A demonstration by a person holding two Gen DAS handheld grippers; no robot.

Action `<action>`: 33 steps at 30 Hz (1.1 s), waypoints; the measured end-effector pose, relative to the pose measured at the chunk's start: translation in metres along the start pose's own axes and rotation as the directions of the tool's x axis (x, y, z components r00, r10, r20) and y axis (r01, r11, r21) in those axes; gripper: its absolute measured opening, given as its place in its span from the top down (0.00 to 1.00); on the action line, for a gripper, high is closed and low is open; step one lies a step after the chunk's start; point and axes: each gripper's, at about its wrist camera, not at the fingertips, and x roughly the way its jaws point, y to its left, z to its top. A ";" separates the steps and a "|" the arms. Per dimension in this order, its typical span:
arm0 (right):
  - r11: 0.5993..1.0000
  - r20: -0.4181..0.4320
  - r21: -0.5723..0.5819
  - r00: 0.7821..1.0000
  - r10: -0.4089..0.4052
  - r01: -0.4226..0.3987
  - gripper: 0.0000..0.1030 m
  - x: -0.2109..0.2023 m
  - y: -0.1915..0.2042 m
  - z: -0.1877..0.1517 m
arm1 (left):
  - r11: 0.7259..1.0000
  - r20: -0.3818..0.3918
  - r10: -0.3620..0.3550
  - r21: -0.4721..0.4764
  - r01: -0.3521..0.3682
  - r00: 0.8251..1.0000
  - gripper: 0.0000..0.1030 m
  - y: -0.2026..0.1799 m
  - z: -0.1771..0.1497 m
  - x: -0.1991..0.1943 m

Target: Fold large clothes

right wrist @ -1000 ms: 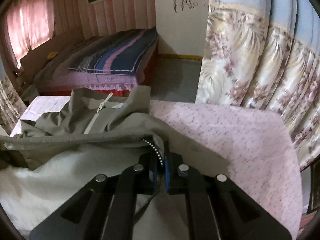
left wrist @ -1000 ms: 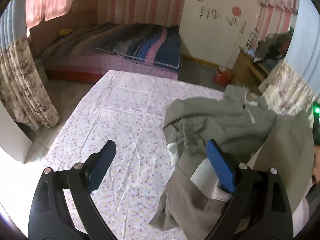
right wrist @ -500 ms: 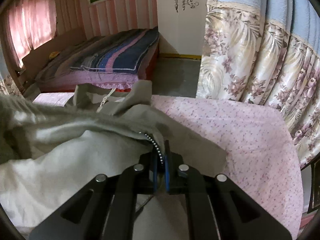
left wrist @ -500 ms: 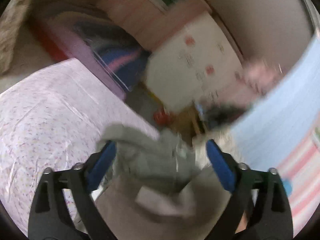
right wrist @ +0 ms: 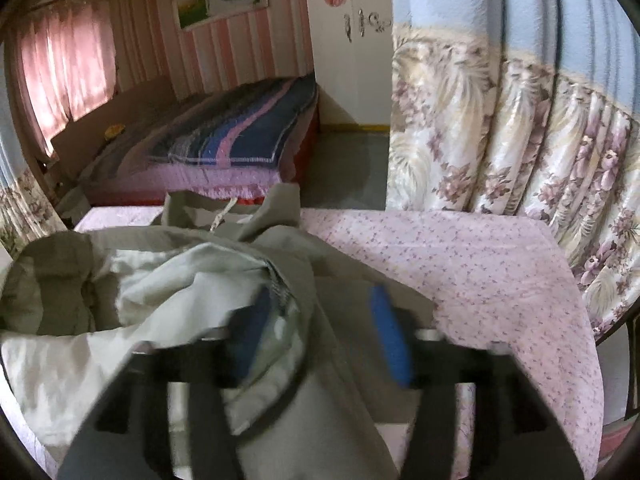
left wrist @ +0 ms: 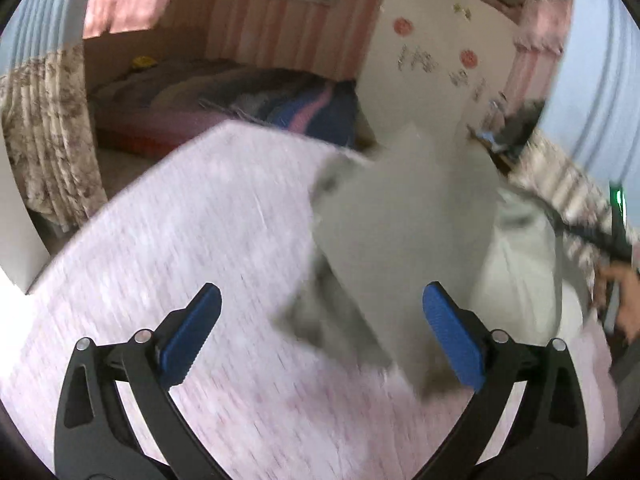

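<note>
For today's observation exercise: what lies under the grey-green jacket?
The jacket lies crumpled on a pink floral sheet, which shows bare beside it. Whatever the sheet covers, and anything beneath the jacket's folds, is hidden.

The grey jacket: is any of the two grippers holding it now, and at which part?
Nothing is held. The left gripper is wide open. The right gripper has just opened its jaws; the grey jacket edge lies loose between them.

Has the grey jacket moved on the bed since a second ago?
Yes. In the right wrist view the grey jacket has bunched up higher, covering more of the floral bedsheet at left.
</note>
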 end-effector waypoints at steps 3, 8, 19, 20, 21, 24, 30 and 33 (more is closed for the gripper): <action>1.000 0.014 -0.001 1.000 0.012 -0.012 0.44 -0.014 -0.002 -0.009 | 0.999 -0.025 0.016 0.047 -0.015 1.000 0.03 -0.017 -0.019 0.013; 0.999 0.002 -0.038 1.000 0.009 -0.009 0.44 -0.024 0.005 -0.023 | 0.999 -0.045 0.031 0.043 -0.029 0.998 0.03 -0.029 -0.019 0.032; 0.997 -0.003 -0.076 0.999 -0.034 0.034 0.44 -0.012 0.018 -0.022 | 0.994 -0.049 0.080 0.074 -0.076 0.996 0.03 -0.054 -0.017 0.040; 0.996 -0.006 -0.077 0.999 -0.036 0.036 0.44 -0.009 0.020 -0.021 | 0.995 -0.060 0.090 0.057 -0.087 0.994 0.04 -0.052 -0.015 0.045; 0.996 -0.006 -0.081 0.999 -0.041 0.040 0.44 -0.007 0.021 -0.021 | 0.994 -0.065 0.102 0.055 -0.099 0.993 0.06 -0.051 -0.014 0.050; 0.995 -0.022 -0.089 0.999 -0.043 0.041 0.45 0.003 0.027 -0.020 | 0.993 -0.089 0.103 0.072 -0.097 0.991 0.17 -0.054 -0.010 0.066; 0.994 -0.061 -0.106 0.998 -0.035 0.029 0.97 0.020 0.036 -0.020 | 0.994 -0.095 0.097 0.064 -0.091 0.991 0.78 -0.045 0.011 0.080; 0.997 -0.004 -0.078 1.000 -0.015 0.015 0.97 0.004 0.030 -0.018 | 0.992 -0.068 0.095 0.085 -0.089 0.993 0.99 -0.035 0.035 0.074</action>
